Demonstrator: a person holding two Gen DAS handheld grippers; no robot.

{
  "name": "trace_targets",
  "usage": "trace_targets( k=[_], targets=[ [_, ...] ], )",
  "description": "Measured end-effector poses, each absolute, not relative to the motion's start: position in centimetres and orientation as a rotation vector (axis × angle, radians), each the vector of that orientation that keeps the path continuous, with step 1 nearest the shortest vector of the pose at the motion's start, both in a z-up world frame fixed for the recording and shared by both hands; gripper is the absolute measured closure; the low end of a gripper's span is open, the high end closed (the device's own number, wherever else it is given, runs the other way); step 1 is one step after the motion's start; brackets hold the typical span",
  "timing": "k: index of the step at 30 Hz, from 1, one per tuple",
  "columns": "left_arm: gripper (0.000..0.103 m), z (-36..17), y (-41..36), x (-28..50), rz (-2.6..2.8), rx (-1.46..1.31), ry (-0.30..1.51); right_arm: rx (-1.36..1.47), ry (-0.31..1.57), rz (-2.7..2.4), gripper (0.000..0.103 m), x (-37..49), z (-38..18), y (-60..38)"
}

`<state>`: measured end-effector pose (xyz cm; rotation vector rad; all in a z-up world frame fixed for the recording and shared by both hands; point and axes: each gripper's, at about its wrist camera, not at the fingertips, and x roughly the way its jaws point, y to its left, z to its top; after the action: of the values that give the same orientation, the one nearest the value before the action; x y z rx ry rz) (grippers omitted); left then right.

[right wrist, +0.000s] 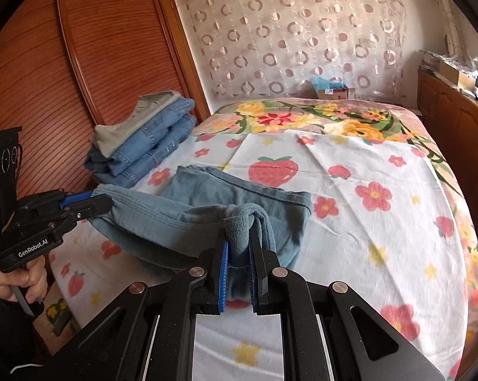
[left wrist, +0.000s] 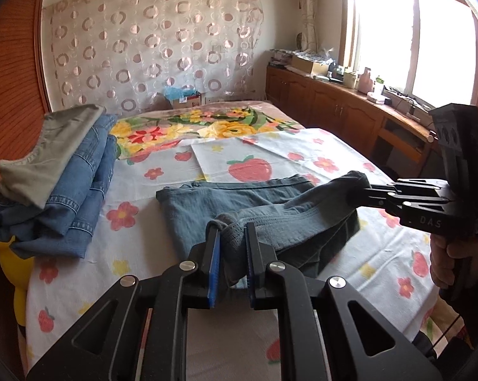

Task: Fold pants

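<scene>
Both grippers are clamped on the same grey-blue pants (left wrist: 239, 203), which lie partly on the bed sheet (left wrist: 302, 158) with the near edge lifted off it.

Left gripper (left wrist: 233, 231): jaws narrow, blue pads pinching a bunched corner of the pants' near edge. The fabric wad sits right between the fingers and hangs a bit below them. From the right wrist view the same gripper (right wrist: 94, 201) comes in from the left side, held by a hand (right wrist: 20, 282) on its grip, with the cloth edge caught at its tips.

Right gripper (right wrist: 239, 238): jaws narrow too, pinching the other corner, cloth folded over and draped across the right finger. In the left wrist view it (left wrist: 365, 189) enters from the right, hand (left wrist: 445, 263) below it, tips buried in the fabric.

The pants' edge is stretched between the two grippers and sags slightly in the middle. The far part of the pants lies flat on the sheet, just short of a big strawberry print. Looks like it is already folded over once, but the layers are hard to tell apart under the raised edge.

Stack of folded jeans (right wrist: 143, 146) with a grey-green garment (right wrist: 127, 130) on top sits at the bed's left side by the wooden wardrobe (right wrist: 80, 63), well apart from the pants.
</scene>
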<state>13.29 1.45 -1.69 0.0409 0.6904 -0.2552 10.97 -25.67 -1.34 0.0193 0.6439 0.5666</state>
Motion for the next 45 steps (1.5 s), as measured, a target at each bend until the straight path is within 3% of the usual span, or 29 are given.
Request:
trace_targets(
  k=[7, 12, 16, 18, 21, 29, 45],
  targets=[
    [0.088, -3.1, 1.8, 14.1, -0.243, 0.034, 0.722, 0.000, 0.690, 0.558, 0.092, 13.0, -2.5, -24.4],
    [0.079, -3.3, 2.0, 14.3, -0.228, 0.041, 0.736, -0.007, 0.694, 0.554, 0.092, 14.3, -2.2, -24.1],
    [0.056, -3.4, 2.4, 14.2, -0.208, 0.060, 0.724, -0.029, 0.674, 0.552, 0.088, 13.9, -2.0, -24.0],
    [0.051, -3.4, 2.7, 14.0, -0.226, 0.043, 0.731, -0.046, 0.655, 0.553, 0.084, 13.6, -1.9, -24.0],
    [0.036, -3.7, 3.2, 13.6, -0.224, 0.031, 0.731, -0.059, 0.630, 0.538, 0.072, 13.1, -1.7, -24.5],
    [0.035, -6.2, 3.4, 13.5, -0.231, 0.070, 0.805, -0.113, 0.635, 0.571, 0.062, 11.9, -2.5, -25.7],
    [0.035, -6.7, 2.2, 18.8, -0.203, 0.154, 0.843, -0.290, 0.723, 0.530, 0.061, 17.1, -4.0, -23.7]
  ],
)
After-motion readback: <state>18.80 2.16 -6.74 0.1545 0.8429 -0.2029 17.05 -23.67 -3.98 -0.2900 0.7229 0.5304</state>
